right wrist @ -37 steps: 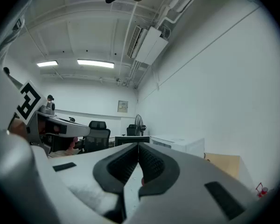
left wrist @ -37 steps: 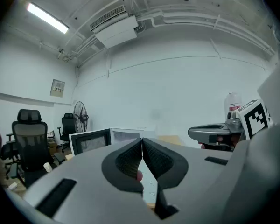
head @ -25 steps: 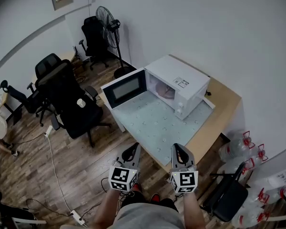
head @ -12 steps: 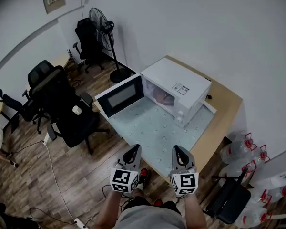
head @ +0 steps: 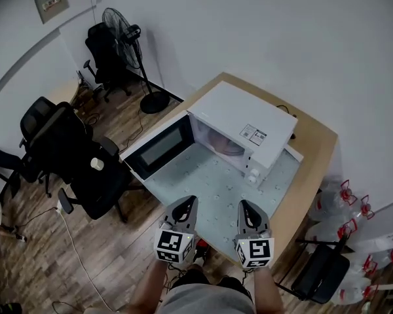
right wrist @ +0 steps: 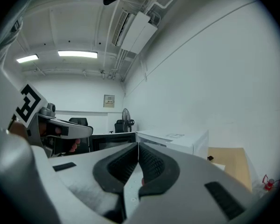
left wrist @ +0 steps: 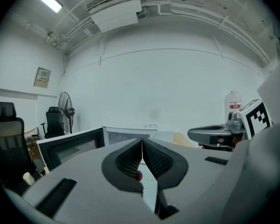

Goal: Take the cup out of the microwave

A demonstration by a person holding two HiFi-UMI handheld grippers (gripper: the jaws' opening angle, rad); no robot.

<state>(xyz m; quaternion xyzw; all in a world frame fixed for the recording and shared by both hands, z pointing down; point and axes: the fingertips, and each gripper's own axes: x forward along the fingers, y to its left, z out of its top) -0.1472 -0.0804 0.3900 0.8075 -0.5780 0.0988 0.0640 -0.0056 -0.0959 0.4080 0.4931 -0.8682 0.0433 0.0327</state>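
A white microwave [head: 243, 124] stands on a wooden table [head: 314, 150] with its door [head: 158, 148] swung open to the left. A pinkish thing [head: 224, 142] shows in the cavity; I cannot make out its shape. My left gripper [head: 185, 206] and right gripper [head: 244, 208] hang side by side over the table's near edge, well short of the microwave. Both are shut with nothing between the jaws. In the left gripper view the left gripper [left wrist: 142, 141] points at the open door [left wrist: 70, 146]. In the right gripper view the right gripper [right wrist: 138, 146] points past the microwave [right wrist: 172, 140].
A pale mat [head: 216, 185] covers the table in front of the microwave. Black office chairs [head: 85, 169] and a standing fan [head: 121, 34] are on the wooden floor to the left. Water bottles [head: 344, 224] and a black chair [head: 318, 277] stand to the right.
Both grippers have moved forward toward the table, and the microwave now lies nearer below me. Both stay shut.
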